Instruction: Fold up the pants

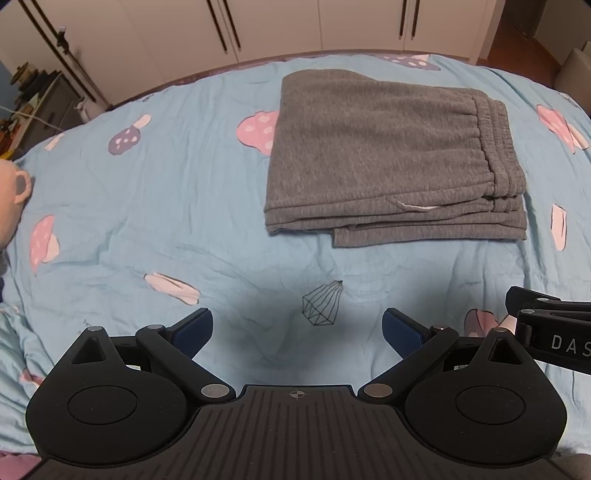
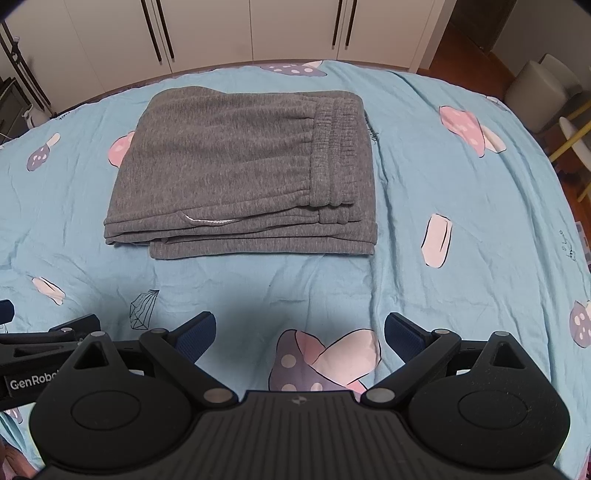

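Note:
The grey sweatpants (image 1: 380,147) (image 2: 236,162) lie folded into a compact rectangle on the blue bedspread (image 1: 147,206) (image 2: 461,221), elastic waistband on the right side, several layers stacked at the near edge. My left gripper (image 1: 297,332) hovers open over bare bedspread, nearer than the pants and to their left, holding nothing. My right gripper (image 2: 300,332) is open too, empty, just short of the pants' near edge. Each gripper shows at the edge of the other's view.
The bedspread carries pink and purple mushroom prints. White wardrobe doors (image 1: 295,22) (image 2: 258,26) stand beyond the far side of the bed. A cluttered shelf (image 1: 33,103) sits at far left, chairs (image 2: 546,88) and wooden floor at far right.

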A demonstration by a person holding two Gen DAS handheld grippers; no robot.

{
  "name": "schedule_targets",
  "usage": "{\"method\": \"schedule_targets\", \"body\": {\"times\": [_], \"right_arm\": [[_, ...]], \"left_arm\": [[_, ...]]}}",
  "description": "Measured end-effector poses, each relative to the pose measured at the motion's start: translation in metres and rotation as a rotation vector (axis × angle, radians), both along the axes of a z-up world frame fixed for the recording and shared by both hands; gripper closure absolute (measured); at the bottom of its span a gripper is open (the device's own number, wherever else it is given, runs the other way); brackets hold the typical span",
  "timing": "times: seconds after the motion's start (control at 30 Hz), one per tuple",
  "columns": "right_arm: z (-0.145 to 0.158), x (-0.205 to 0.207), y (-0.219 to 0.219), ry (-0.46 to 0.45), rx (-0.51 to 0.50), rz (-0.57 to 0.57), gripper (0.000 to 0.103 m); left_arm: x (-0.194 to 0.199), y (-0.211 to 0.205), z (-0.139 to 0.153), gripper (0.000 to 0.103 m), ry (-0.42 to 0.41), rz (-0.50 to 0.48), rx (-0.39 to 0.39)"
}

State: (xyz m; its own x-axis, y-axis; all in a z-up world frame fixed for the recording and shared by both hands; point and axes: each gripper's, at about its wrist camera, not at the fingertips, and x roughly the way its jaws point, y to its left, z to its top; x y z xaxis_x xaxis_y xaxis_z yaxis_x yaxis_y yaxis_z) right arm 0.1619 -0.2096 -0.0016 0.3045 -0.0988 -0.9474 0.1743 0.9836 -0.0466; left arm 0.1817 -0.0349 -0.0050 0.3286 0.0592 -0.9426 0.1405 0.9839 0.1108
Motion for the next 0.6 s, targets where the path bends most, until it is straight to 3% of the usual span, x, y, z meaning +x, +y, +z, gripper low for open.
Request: {"method": "schedule_targets", "body": {"times": [0.6], "right_arm": [[-0.0017, 0.0006, -0.0016, 0.0, -0.001, -0.001, 0.005]], "left_arm": [[-0.0001, 0.0015, 0.0008, 0.002, -0.02, 0.006, 0.001]]}}
